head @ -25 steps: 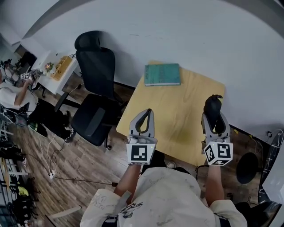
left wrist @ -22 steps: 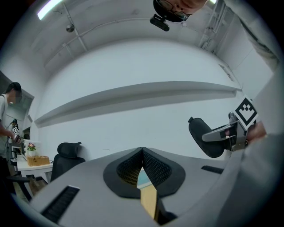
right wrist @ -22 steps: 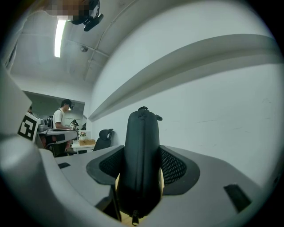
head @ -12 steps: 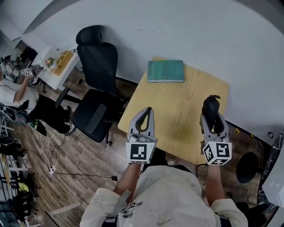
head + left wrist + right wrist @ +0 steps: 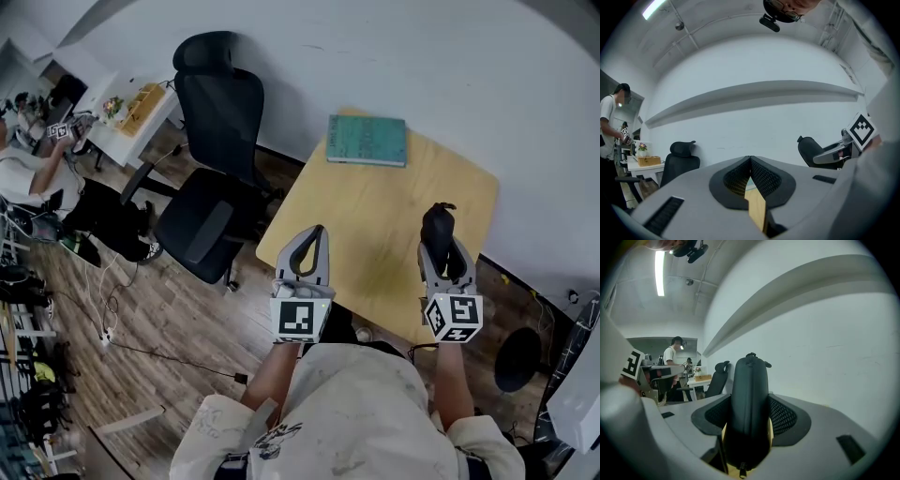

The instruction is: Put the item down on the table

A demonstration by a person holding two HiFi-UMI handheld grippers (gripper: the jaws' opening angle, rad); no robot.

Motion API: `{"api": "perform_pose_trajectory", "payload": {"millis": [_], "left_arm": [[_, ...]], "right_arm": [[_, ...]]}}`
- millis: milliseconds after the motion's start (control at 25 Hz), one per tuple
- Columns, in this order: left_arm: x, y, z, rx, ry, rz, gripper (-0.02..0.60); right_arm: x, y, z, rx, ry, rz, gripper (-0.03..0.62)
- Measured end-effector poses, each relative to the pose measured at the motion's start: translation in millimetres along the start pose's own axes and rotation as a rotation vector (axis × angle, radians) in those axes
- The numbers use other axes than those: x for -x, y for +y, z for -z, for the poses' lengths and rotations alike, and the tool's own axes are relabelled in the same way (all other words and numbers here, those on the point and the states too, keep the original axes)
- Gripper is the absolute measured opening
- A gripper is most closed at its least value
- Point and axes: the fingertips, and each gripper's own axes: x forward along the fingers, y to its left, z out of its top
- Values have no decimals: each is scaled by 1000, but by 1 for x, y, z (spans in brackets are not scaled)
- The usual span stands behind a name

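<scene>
Two tools, lower frame: right tool (image 5: 441, 251) grips a black zippered case (image 5: 436, 223) over the tabletop (image 5: 375, 211); left tool (image 5: 317, 234), jaws together, holds nothing. Set-down not yet done.

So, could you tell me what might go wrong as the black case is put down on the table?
The black zippered case sticks out well past the right gripper's jaws and seems held on its narrow edge, so it may tip over once released. It also hangs close to the wooden table's right edge, so it could land near that edge and slip off.
</scene>
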Motion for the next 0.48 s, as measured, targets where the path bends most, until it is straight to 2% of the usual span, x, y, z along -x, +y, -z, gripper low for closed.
{"api": "perform_pose_trajectory", "payload": {"millis": [200, 480], "left_arm": [[11, 4, 14, 13, 25, -16, 8], [21, -3, 35, 20, 67, -1, 8]], "right_arm": [[-14, 12, 31, 15, 77, -32, 261], [-30, 23, 75, 20, 196, -59, 261]]}}
